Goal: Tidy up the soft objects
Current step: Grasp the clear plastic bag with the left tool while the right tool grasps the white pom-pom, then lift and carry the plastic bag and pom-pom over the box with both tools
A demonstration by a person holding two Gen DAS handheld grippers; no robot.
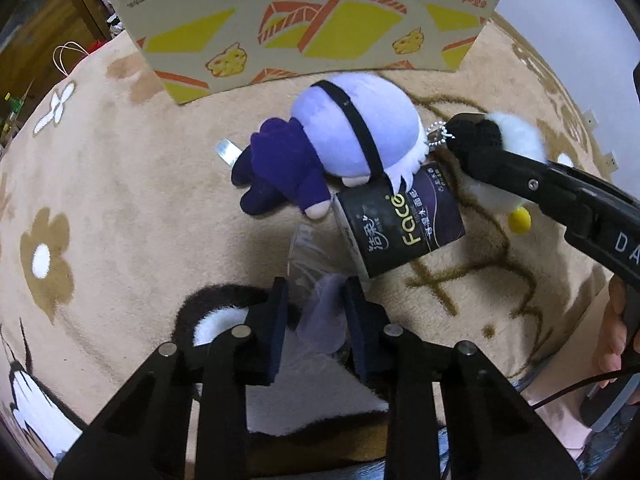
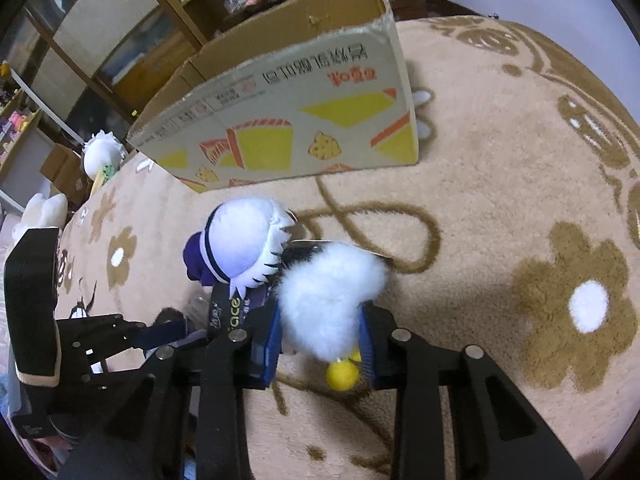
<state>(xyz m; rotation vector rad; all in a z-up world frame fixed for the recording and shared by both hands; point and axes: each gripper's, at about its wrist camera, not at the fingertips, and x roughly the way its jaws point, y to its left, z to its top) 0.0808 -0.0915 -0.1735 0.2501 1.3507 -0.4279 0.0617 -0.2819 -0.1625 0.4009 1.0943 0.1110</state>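
Observation:
My left gripper [image 1: 316, 288] is shut on a crumpled clear plastic wrapper [image 1: 322, 312] with something pale purple inside, low over the beige blanket [image 1: 120, 200]. Just beyond lie a dark tissue pack [image 1: 400, 228] and a plush doll [image 1: 340, 140] with a lavender head and purple body, face down. My right gripper [image 2: 320, 308] is shut on a fluffy white plush [image 2: 328, 296] with black fur and yellow feet [image 2: 342, 374]. That right gripper [image 1: 480, 136] also shows at the right of the left wrist view, beside the doll's bead chain [image 1: 438, 132]. The left gripper [image 2: 180, 328] shows in the right wrist view, next to the tissue pack [image 2: 228, 312].
An open cardboard box [image 1: 304, 20] [image 2: 280, 120] with yellow cake prints stands on the blanket [image 2: 500, 200] behind the toys. Wooden shelves [image 2: 120, 40] and more white plush toys [image 2: 100, 152] lie beyond the blanket's left edge. A person's hand [image 1: 616, 340] holds the right gripper's handle.

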